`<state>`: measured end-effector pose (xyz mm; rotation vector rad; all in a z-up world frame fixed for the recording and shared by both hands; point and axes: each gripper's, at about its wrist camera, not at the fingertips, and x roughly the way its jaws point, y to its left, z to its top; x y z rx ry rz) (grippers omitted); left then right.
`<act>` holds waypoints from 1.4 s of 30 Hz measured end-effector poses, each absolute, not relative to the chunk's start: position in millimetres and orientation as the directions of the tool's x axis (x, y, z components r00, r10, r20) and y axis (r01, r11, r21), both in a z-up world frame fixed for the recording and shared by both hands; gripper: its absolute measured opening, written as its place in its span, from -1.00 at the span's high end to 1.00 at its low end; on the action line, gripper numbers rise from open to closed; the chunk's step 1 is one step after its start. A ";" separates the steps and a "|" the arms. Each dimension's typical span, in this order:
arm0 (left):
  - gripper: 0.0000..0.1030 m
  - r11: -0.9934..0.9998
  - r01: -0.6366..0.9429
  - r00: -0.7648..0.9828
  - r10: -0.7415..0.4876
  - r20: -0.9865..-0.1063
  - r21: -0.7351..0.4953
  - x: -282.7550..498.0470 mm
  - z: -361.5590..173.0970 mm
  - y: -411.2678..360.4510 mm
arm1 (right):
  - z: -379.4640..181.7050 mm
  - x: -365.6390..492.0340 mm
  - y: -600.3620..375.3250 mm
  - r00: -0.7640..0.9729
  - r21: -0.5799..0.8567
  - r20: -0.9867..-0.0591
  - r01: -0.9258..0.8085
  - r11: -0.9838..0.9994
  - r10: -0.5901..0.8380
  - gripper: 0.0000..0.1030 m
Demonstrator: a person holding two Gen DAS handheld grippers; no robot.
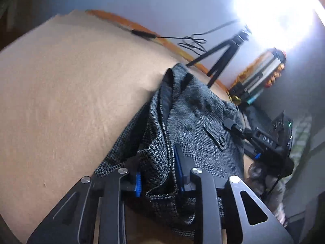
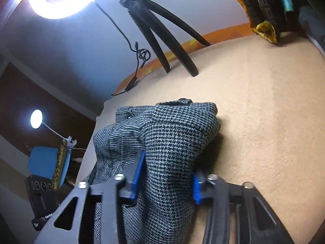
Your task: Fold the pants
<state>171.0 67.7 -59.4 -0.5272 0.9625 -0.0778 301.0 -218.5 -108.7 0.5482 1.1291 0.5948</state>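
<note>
Left gripper [image 1: 157, 174] has its blue pads [image 1: 138, 184] closed on a bunched fold of the pants [image 1: 195, 122], cloth filling the gap between the fingers. Seen from the left wrist, the pants lie in a grey houndstooth heap on the tan bed [image 1: 61, 93], waistband up and a buttoned pocket flap [image 1: 216, 137] facing the camera. Right of the flap, the right gripper [image 1: 233, 126] reaches in from the bed's edge, its tip against the cloth.

Beyond the pants, at the far edge of the bed, stands a black tripod [image 1: 221, 55], with a thin cable [image 1: 191, 42] looped to its left. Right of the tripod sits a stack [image 1: 258, 77] of what may be books or boxes wrapped in yellow cloth; blur hides what it holds.

From the right wrist, the right gripper [image 2: 165, 183] clamps a thick fold of the pants [image 2: 174, 138] between its pads [image 2: 138, 174], the cloth humped up just ahead of it on the bed [image 2: 264, 122]. Left of the pants, off the bed, a lamp [image 2: 36, 119] glows above a blue box [image 2: 43, 163]. Behind the pants stands the tripod [image 2: 162, 36], and at far right the stack [image 2: 266, 10].
</note>
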 end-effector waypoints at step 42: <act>-0.29 0.848 -0.245 0.541 -0.283 -0.792 -0.470 144.7 -74.6 67.9 | -49.2 267.8 -221.5 0.383 0.497 -0.708 -0.326 0.804 0.593 0.58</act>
